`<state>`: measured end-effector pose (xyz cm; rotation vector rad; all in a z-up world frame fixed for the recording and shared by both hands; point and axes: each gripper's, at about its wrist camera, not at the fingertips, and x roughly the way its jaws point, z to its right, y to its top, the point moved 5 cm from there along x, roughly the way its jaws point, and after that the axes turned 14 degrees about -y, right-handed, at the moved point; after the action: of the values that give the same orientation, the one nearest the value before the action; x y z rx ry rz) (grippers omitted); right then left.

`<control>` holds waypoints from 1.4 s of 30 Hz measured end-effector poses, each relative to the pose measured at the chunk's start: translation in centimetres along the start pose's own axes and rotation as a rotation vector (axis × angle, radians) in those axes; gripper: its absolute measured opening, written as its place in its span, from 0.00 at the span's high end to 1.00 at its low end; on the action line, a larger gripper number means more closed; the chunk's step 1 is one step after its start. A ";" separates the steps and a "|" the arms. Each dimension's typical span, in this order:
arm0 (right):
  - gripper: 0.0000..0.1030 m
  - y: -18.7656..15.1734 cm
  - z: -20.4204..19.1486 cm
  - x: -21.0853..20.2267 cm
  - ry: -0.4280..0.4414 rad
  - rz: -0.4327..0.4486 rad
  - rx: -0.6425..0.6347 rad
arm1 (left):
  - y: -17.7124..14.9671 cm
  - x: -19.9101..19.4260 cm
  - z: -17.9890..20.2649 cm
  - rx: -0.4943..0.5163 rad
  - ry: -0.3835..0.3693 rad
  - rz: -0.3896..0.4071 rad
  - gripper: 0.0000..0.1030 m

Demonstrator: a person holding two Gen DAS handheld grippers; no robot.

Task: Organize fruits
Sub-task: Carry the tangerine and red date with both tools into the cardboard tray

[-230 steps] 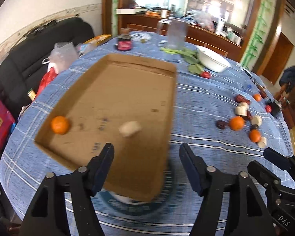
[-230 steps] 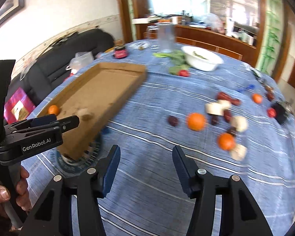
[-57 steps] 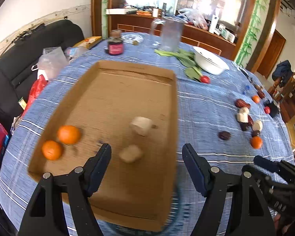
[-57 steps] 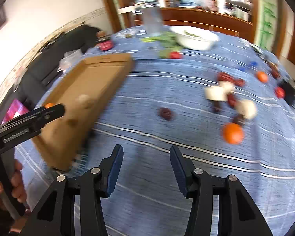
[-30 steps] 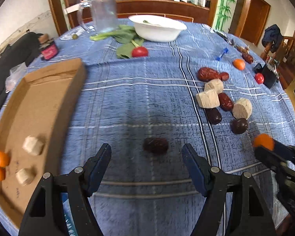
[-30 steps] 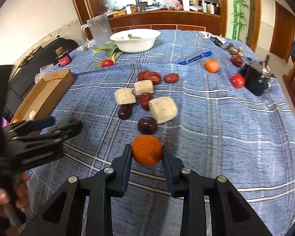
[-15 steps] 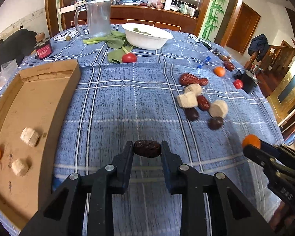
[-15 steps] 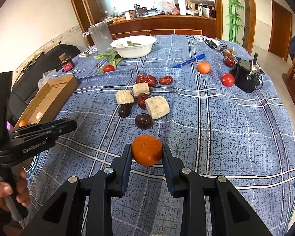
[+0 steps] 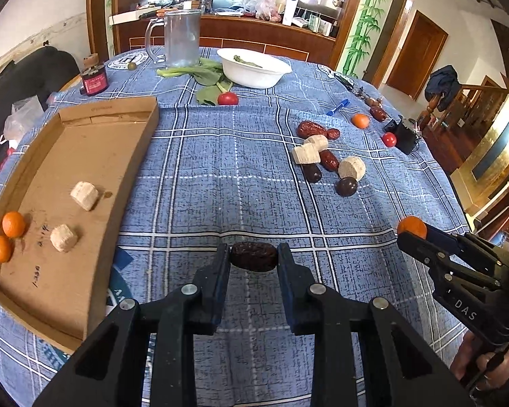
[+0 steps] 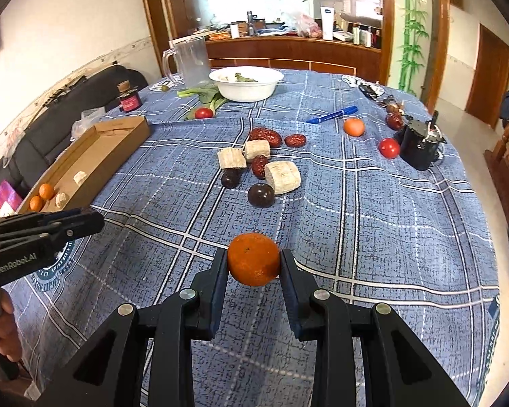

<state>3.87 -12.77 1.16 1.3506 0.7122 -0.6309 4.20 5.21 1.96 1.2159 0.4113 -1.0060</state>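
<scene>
Left gripper [image 9: 253, 257]: jaws closed onto a dark date [image 9: 253, 256], pinched end to end and held above the cloth.
Right gripper [image 10: 253, 259]: clamped on a tangerine [image 10: 253, 259], a snug squeeze from both sides, lifted above the blue plaid tablecloth [image 10: 373, 210].
Cardboard tray [image 9: 95, 156]: off to the left on the table, well apart from both loads.
Already in the tray: two small oranges [image 9: 7, 234] side by side in the near corner, and two pale chunks [image 9: 74, 213] a little further in.
Left on the cloth: a cluster of red and dark dates with three pale chunks [image 10: 259, 166], one more orange [image 10: 353, 127] near the blue pen [image 10: 332, 114], and small red tomatoes [image 10: 389, 148] at either end.
Progress: I'd call it about a third done; two pieces in the air, plenty waiting.
Hard to tell: what the pale chunks really are; whether the tomatoes count as fruit here; the tray's near corner runs behind the left gripper's arm.
</scene>
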 end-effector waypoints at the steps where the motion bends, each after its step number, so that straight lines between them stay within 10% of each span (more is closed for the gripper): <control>1: 0.68 0.0 -0.1 -0.1 0.004 -0.001 0.008 | 0.1 -0.3 -0.2 0.002 -0.004 0.006 0.74; 16: 0.68 3.1 -7.3 -0.7 0.013 0.027 -0.045 | 2.0 -4.3 -4.8 0.017 0.006 0.068 0.74; 42: 0.67 10.7 -24.4 3.7 0.182 0.009 -0.171 | 4.2 -9.0 -23.9 -0.193 0.219 0.118 0.74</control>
<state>12.12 12.72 3.29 1.2610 0.8863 -0.4327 8.47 30.73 2.84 1.1641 0.5874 -0.7172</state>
